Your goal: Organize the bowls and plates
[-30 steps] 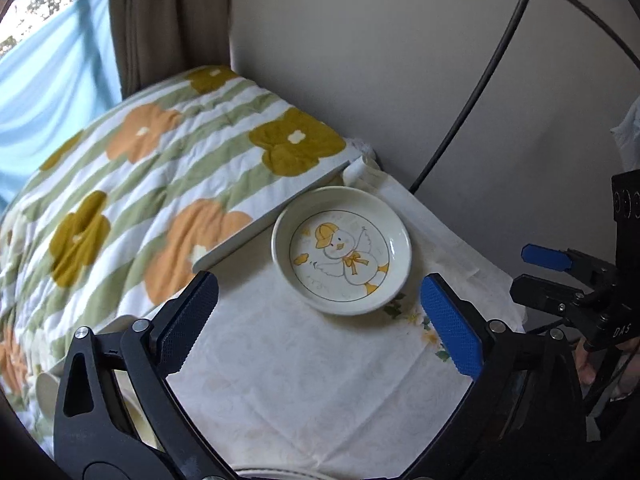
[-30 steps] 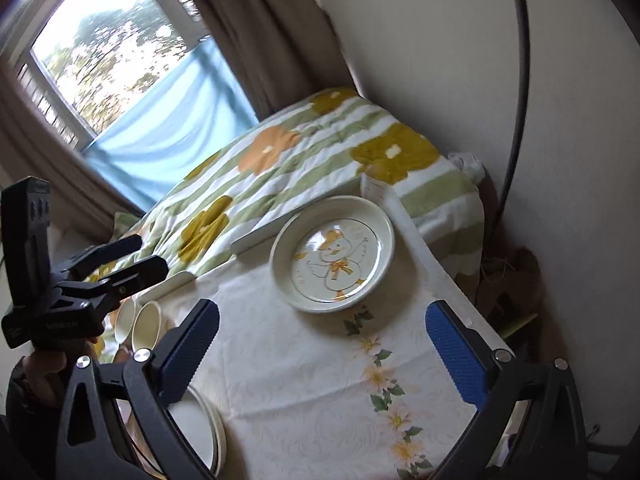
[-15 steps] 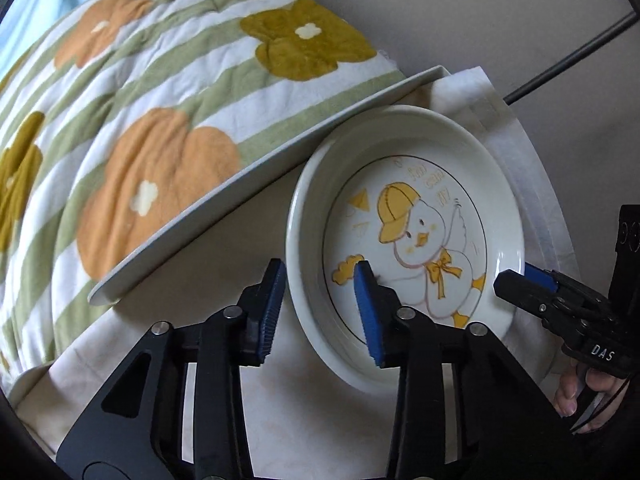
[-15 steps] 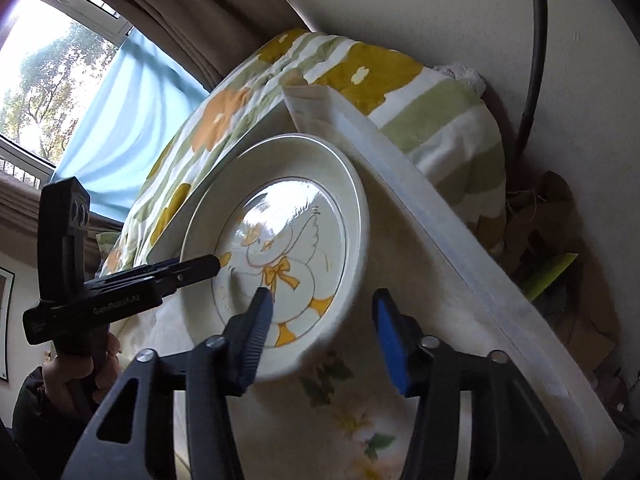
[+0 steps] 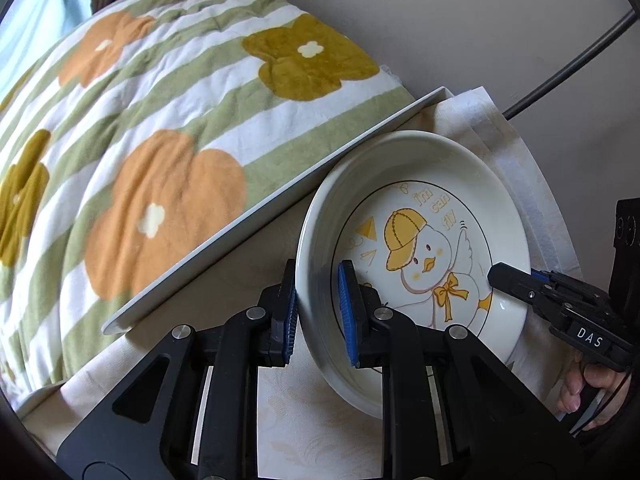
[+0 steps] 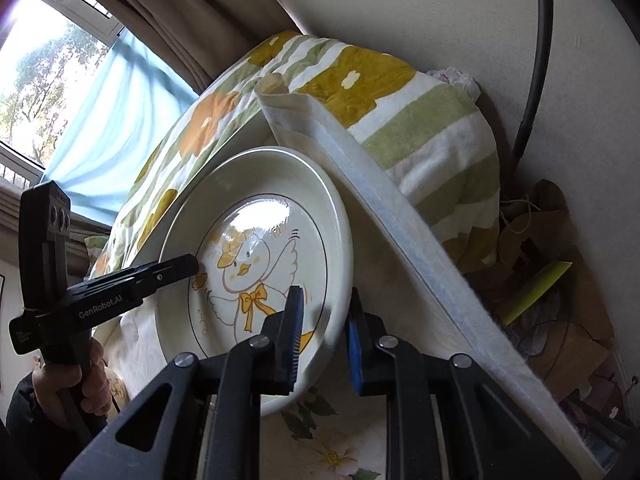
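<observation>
The duck plate (image 5: 416, 256) lies on the pale tablecloth (image 5: 320, 432), close against the tray edge (image 5: 280, 204) that borders the flowered quilt (image 5: 160, 120), and both tools already have it. The left gripper (image 5: 318, 312) is clamped on the plate's rim on the side toward the quilt, one blue pad inside the well and the other outside the wall; the right gripper (image 6: 322, 334) is clamped the same way on the opposite rim, the side away from the quilt. In both cases the jaws have just been closing, and the rim stands between the pads. The plate looks like glazed ceramic: stiff, fairly heavy for its size, and brittle if it drops or knocks the tray edge. The glaze shines under the window light in the right wrist view, so I judge it slippery, and the upturned rim gives the ribbed pads only a narrow, curved wall to bite. Two opposed holds across the plate are the sensible choice, since a single pinch at one edge would let the weight lever it loose. The lift probably needs both hands rising together and keeping the plate level, because any twist between them could pry a pad off the rim.
</observation>
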The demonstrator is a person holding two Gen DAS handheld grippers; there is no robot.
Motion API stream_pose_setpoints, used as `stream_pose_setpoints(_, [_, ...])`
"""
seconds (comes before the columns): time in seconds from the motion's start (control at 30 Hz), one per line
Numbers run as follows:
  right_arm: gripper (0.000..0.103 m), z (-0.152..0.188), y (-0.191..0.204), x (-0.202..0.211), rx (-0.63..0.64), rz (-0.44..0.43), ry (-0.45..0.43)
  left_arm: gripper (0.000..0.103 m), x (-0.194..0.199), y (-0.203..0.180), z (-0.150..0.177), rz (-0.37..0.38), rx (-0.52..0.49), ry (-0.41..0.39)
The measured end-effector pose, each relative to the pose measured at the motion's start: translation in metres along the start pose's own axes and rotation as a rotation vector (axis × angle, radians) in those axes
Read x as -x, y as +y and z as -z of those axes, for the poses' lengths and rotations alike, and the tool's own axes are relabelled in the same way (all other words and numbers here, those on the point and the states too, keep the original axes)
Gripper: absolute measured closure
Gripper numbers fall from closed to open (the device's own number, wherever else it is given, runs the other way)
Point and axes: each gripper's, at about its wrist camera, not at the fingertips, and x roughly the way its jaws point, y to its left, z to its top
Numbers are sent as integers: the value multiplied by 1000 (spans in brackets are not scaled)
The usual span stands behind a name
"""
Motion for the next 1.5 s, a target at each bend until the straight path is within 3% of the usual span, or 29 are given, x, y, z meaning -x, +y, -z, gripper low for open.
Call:
stream_pose_setpoints(0.23, [85,-3,12,23,81,-9,-34,86,29,-9,7,-12,18,-44])
stream_pose_setpoints(0.5, [85,4,52,77,236,-66,-43,86,114,-21,46,-66,75,-167])
stream_pose_setpoints(0.7, [85,40,83,117,320,-114,-22,86,182,-33,110,-113,131,-246])
stream_pose_setpoints(0.9, [85,92,114,144,416,-126,8,86,225,-39,195,-144,208,-264])
stream_pose_setpoints(1.27, [85,174,138,113,537,-191,149,86,232,-31,336,-220,403,-233])
stream_pose_setpoints(1.5, [85,204,152,77,598,-210,229,86,206,-7,383,-224,525,-213])
